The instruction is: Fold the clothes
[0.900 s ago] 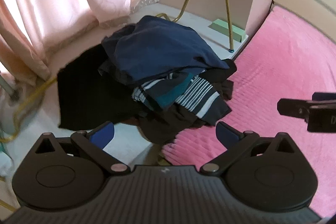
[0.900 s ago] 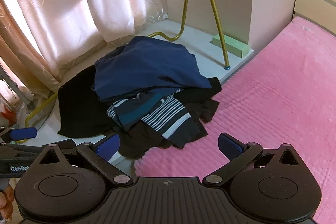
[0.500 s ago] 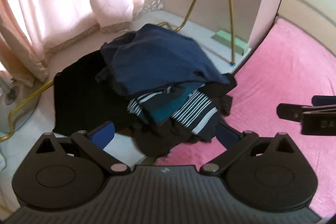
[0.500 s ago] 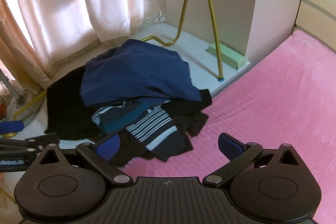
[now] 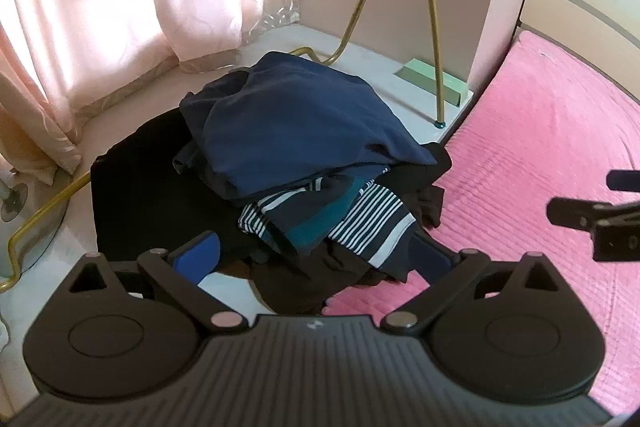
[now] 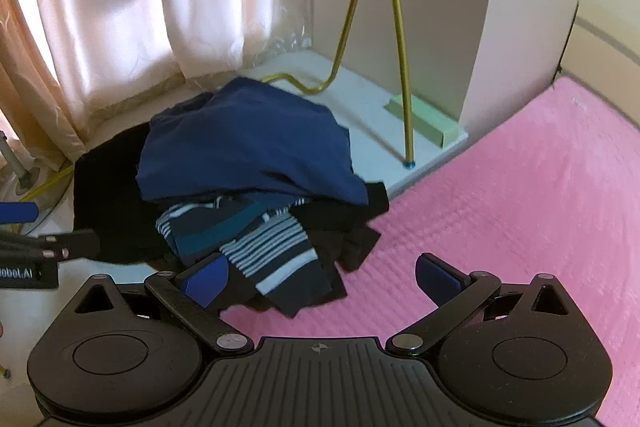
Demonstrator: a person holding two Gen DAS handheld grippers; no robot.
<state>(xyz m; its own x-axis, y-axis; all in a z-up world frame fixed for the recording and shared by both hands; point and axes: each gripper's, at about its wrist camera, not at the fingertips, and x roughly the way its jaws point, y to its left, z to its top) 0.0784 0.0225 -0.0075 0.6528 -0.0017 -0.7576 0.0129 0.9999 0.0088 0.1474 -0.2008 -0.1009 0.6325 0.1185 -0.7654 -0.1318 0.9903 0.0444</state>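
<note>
Clothes [image 5: 304, 163] are heaped in a loose pile at the corner of a pink bed [image 5: 540, 155], partly over its edge and partly on the pale ledge [image 5: 384, 95] beside it. A navy garment [image 5: 296, 131] lies on top, crumpled and unfolded. Beneath it a striped piece [image 5: 360, 223], navy with white bands and a teal panel, sticks out toward the cameras, and black fabric [image 5: 136, 195] is spread underneath and to the left. A further black piece [image 6: 360, 227] trails onto the pink cover at the right side of the pile.

The left gripper [image 5: 314, 255] is seen with its jaws spread wide, nothing between them; the pile's near edge lies between and just beyond its blue pads [image 5: 200, 255], though contact with the cloth cannot be told. The right gripper [image 6: 320, 279] is likewise spread and empty, poised over the bed's edge, its left pad just in front of the striped piece and its right pad over bare pink cover. Each gripper is caught at the edge of the other's view: the right one [image 5: 596, 223] at the right side of the left wrist view, the left one [image 6: 36, 247] at the left side of the right wrist view.

Behind the pile a gold metal stand [image 6: 384, 39] rises from the ledge, one foot planted near a green block [image 6: 424, 123]. Peach curtains [image 6: 140, 7] hang along the left, lit from behind.
</note>
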